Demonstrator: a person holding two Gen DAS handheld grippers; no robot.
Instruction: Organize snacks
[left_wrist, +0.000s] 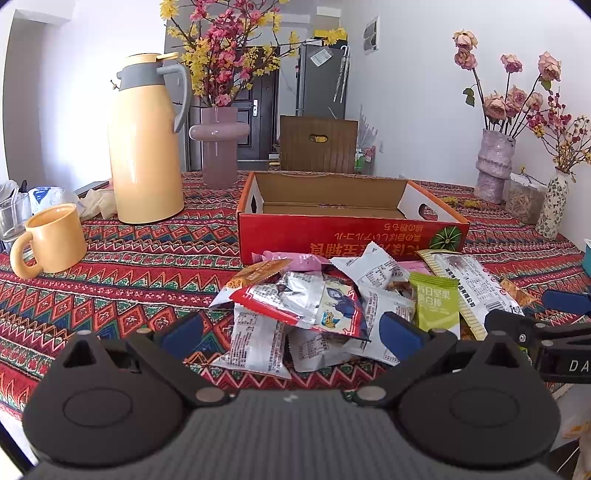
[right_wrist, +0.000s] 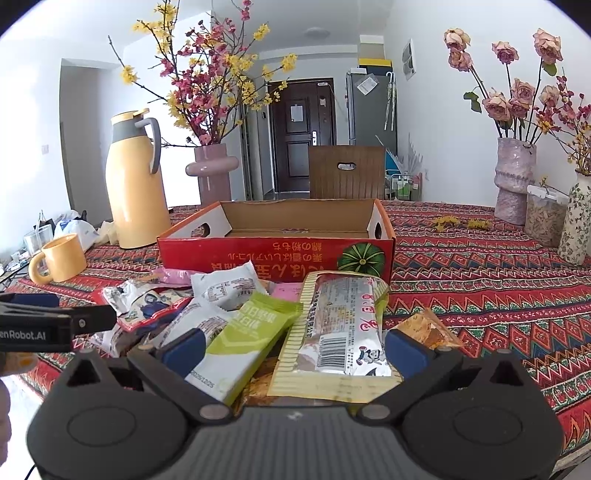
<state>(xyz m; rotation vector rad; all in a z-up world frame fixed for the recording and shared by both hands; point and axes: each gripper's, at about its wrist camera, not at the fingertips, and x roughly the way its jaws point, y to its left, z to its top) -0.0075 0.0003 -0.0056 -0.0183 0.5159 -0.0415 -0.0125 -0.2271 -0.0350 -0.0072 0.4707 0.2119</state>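
Observation:
A heap of snack packets (left_wrist: 332, 302) lies on the patterned tablecloth in front of an open red cardboard box (left_wrist: 347, 236), which holds nothing I can see. My left gripper (left_wrist: 291, 330) is open, its blue pads either side of a red-edged silver packet (left_wrist: 310, 302) and white packets. My right gripper (right_wrist: 293, 349) is open too, straddling a green bar packet (right_wrist: 251, 332) and a long yellow-striped silver packet (right_wrist: 343, 325). The red box (right_wrist: 277, 251) stands just behind them. The right gripper shows at the right edge of the left wrist view.
A yellow thermos jug (left_wrist: 146, 147) and a yellow mug (left_wrist: 51, 240) stand at the left. A pink vase with flowers (left_wrist: 219, 144) is behind the box. More vases (right_wrist: 513, 177) and a clear jar (right_wrist: 543, 218) line the right side. A wooden chair (right_wrist: 345, 171) is beyond the table.

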